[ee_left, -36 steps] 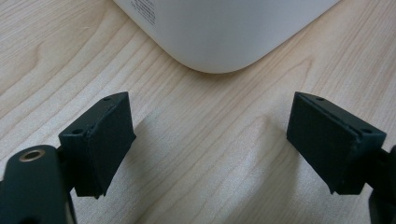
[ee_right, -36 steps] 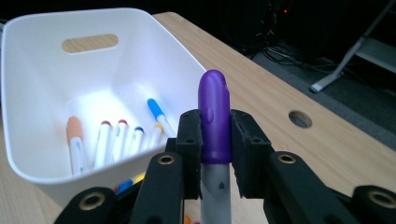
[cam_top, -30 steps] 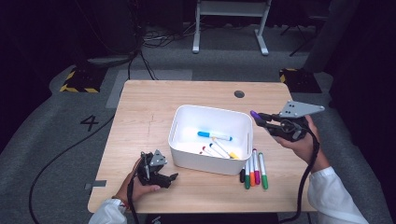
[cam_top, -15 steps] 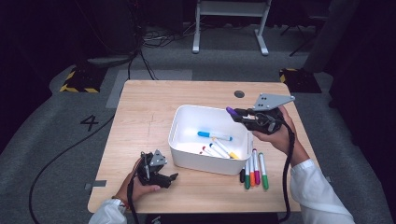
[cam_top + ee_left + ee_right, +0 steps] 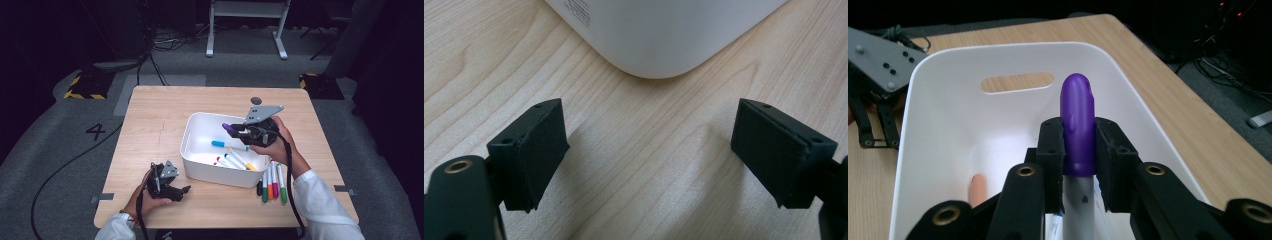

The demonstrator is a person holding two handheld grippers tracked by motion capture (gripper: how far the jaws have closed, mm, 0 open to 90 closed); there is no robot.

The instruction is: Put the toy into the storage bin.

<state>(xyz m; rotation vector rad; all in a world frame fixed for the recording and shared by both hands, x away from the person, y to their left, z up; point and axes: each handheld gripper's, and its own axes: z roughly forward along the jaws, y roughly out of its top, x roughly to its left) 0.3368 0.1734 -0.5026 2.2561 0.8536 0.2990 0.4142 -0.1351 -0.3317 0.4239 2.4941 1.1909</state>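
My right gripper (image 5: 234,131) is shut on a purple-capped marker (image 5: 227,127) and hovers over the right half of the white bin (image 5: 199,150). In the right gripper view the purple-capped marker (image 5: 1078,125) sticks up between the pads (image 5: 1053,150), pointing across the bin (image 5: 943,125). A blue-capped marker (image 5: 220,144) and a few others (image 5: 235,161) lie in the bin. My left gripper (image 5: 184,190) rests on the table near the bin's front left corner. Its jaws stand open on bare wood in the left gripper view, my left gripper (image 5: 649,150) facing the bin's corner (image 5: 659,35).
Several markers (image 5: 272,184) lie side by side on the table at the bin's front right corner. The wooden table (image 5: 150,115) has bare room left of the bin and behind it. A dark round spot (image 5: 256,100) sits near the far edge.
The right gripper has carried the purple-capped marker leftward, from beyond the bin's right rim to over the bin. The left gripper has stayed where it was.
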